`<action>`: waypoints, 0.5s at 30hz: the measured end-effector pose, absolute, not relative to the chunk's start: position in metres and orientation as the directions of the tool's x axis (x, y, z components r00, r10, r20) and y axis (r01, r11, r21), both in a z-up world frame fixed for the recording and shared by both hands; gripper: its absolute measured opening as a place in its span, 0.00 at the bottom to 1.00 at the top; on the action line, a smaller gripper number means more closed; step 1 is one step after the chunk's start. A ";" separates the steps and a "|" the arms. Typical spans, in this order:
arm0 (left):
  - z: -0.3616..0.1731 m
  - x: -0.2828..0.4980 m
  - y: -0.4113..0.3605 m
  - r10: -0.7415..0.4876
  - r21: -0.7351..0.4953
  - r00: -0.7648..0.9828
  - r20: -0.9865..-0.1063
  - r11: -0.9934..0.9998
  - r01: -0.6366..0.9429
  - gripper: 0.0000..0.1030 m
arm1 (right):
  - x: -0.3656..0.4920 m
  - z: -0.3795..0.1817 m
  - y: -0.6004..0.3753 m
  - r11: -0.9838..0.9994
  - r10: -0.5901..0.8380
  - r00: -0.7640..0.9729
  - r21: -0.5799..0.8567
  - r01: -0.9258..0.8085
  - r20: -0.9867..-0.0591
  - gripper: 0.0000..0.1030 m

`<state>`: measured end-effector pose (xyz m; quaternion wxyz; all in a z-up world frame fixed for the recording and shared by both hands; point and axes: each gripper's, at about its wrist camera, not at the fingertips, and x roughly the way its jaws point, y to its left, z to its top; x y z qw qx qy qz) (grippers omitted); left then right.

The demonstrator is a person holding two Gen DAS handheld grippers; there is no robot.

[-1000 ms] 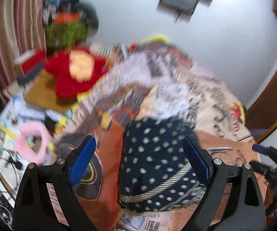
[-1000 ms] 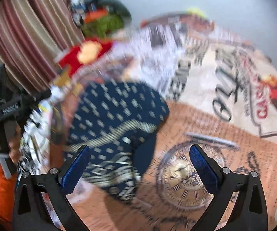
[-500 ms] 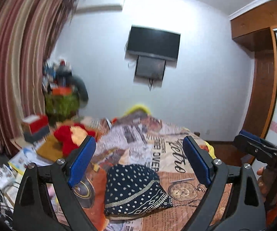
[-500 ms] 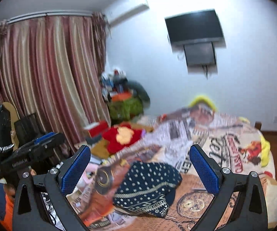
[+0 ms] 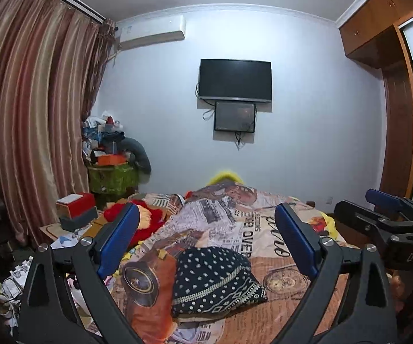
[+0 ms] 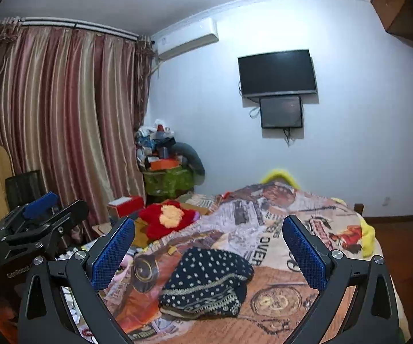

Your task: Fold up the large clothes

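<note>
A dark navy garment with white dots and a patterned hem (image 5: pixel 215 281) lies folded in a compact bundle on the bed, also in the right wrist view (image 6: pixel 206 282). My left gripper (image 5: pixel 206 243) is open and empty, held well back from and above the garment. My right gripper (image 6: pixel 208 249) is open and empty, likewise held back above the bed's near end. The right gripper shows at the right edge of the left wrist view (image 5: pixel 390 220); the left gripper shows at the left of the right wrist view (image 6: pixel 40 220).
The bed has a printed newspaper-pattern cover (image 5: pixel 235 226). A red and yellow plush (image 6: pixel 167 218) and a red box (image 5: pixel 76 203) sit at the bed's left. Striped curtains (image 5: pixel 28 129), a cluttered green bin (image 5: pixel 111 175), a wall TV (image 5: pixel 235 80) and a wooden wardrobe (image 5: pixel 398 114) surround it.
Both grippers have pulled back and tilted up from close over the garment to a far, level view of the room. The garment stays on the bed.
</note>
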<state>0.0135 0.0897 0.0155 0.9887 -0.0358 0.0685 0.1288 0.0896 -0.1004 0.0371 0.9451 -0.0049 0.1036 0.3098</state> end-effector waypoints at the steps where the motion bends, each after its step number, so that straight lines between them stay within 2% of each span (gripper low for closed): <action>1: 0.014 0.014 0.089 0.249 -0.051 0.957 -0.148 0.965 -0.259 0.93 | 0.090 0.035 -0.101 0.809 0.582 0.786 0.054 -0.585 -0.206 1.00; 15: 0.006 0.016 0.085 0.226 -0.051 0.960 -0.166 0.970 -0.238 0.93 | 0.087 0.028 -0.106 0.822 0.563 0.798 0.045 -0.568 -0.216 1.00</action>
